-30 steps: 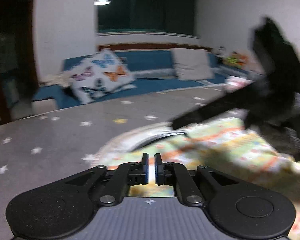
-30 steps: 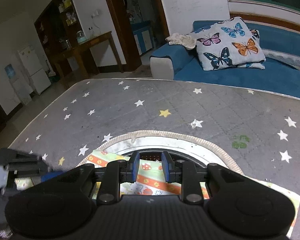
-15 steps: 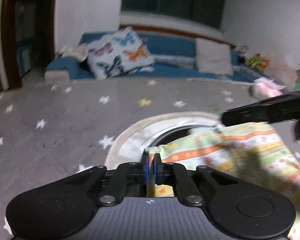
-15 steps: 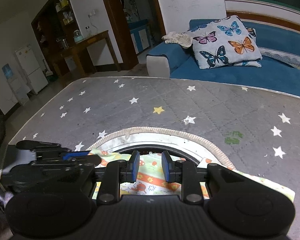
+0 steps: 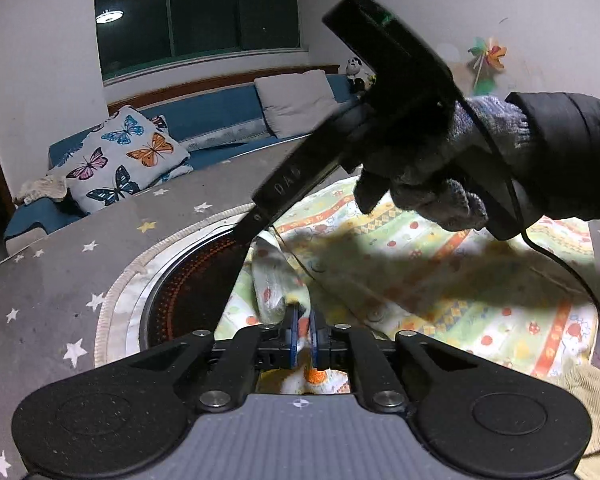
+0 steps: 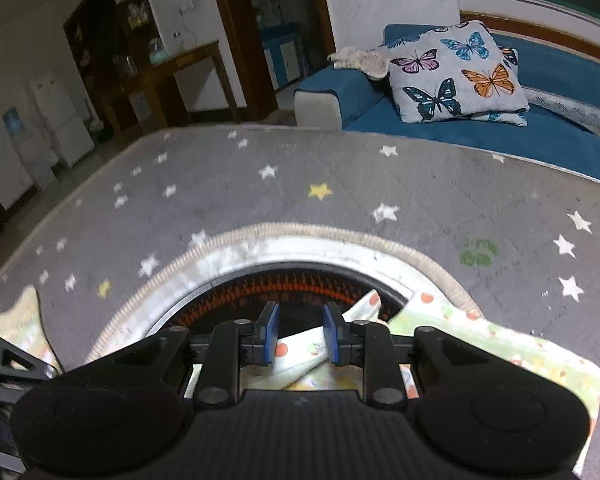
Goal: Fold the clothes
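The left gripper (image 5: 303, 334) pinches a raised fold of the printed garment (image 5: 452, 280); a tug could slip it free over the round heater (image 5: 196, 292) just left. The right gripper (image 6: 299, 336) stands open, cloth between its fingers. The garment lies rumpled, striped yellow-orange.

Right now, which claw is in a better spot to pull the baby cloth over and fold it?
The left claw, probably. It is already shut on a bunched edge of the patterned cloth, so it can carry that edge across. The right claw is open, with cloth lying between its fingers but not gripped.
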`<state>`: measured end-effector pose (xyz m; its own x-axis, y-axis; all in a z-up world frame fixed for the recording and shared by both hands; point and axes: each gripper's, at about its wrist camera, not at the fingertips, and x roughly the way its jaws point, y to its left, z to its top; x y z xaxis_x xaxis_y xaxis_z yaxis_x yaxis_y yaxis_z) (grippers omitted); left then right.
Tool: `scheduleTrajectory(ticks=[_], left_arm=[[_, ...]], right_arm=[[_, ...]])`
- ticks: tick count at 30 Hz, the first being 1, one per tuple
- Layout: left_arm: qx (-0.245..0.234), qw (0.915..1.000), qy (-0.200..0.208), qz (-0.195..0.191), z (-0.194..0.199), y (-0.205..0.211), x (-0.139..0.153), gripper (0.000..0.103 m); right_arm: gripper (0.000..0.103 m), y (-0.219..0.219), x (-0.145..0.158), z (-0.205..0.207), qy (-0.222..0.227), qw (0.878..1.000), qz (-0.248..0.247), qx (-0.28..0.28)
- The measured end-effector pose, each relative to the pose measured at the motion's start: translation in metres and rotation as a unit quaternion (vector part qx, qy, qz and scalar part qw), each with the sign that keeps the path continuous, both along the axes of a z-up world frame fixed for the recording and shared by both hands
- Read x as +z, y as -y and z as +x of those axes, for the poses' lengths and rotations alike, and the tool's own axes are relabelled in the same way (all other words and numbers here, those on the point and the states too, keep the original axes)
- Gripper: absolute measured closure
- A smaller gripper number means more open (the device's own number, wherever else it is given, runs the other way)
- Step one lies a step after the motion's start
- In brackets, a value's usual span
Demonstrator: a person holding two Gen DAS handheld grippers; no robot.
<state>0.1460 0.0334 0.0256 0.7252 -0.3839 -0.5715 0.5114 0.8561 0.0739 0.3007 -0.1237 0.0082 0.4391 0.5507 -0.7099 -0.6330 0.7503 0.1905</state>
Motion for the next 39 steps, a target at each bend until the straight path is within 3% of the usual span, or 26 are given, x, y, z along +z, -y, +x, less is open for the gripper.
scheduleTrajectory(ticks=[1,3,4,5,11,18,22,23,25,31,39], left_arm=[[0.0,1.0,0.003,0.0,-0.001,0.001,0.002,0.094],[0.007,0.9999,0.013,0.001,-0.005,0.002,0.005,0.08],[0.016,0.9997,0.016,-0.001,-0.006,0.002,0.007,0.058],[0.025,0.9995,0.02,0.0,-0.005,0.001,0.009,0.045],[0.039,0.9992,0.001,0.013,0.012,0.017,0.001,0.043],[-0.011,0.9976,0.013,0.066,0.017,0.054,-0.012,0.043],[-0.017,0.9972,-0.003,0.073,0.029,0.059,-0.022,0.064],[-0.016,0.9975,-0.007,0.069,0.031,0.058,-0.023,0.082],[-0.002,0.9975,-0.008,0.071,0.036,0.052,-0.02,0.094],[0.068,0.9962,0.005,0.054,0.06,0.013,0.004,0.097],[0.164,0.985,-0.003,0.054,0.109,-0.041,0.008,0.097]], right_arm=[[0.08,0.001,-0.002,-0.002,0.0,1.0,-0.004,-0.001],[0.08,0.006,-0.005,-0.005,-0.002,1.0,-0.006,-0.005],[0.08,0.009,-0.006,-0.007,-0.003,1.0,-0.007,-0.007],[0.08,0.012,-0.007,-0.008,-0.003,1.0,-0.008,-0.008],[0.08,0.034,-0.001,-0.016,-0.003,1.0,0.007,-0.02],[0.079,0.078,0.013,-0.018,0.01,0.997,0.024,-0.066],[0.076,0.109,0.014,-0.016,0.013,0.994,0.02,-0.108],[0.076,0.117,0.013,-0.014,0.014,0.993,0.017,-0.12],[0.076,0.131,0.011,-0.012,0.016,0.99,0.009,-0.142],[0.076,0.158,-0.002,-0.001,0.006,0.983,0.006,-0.185],[0.076,0.154,-0.012,0.011,-0.001,0.982,0.01,-0.191]])
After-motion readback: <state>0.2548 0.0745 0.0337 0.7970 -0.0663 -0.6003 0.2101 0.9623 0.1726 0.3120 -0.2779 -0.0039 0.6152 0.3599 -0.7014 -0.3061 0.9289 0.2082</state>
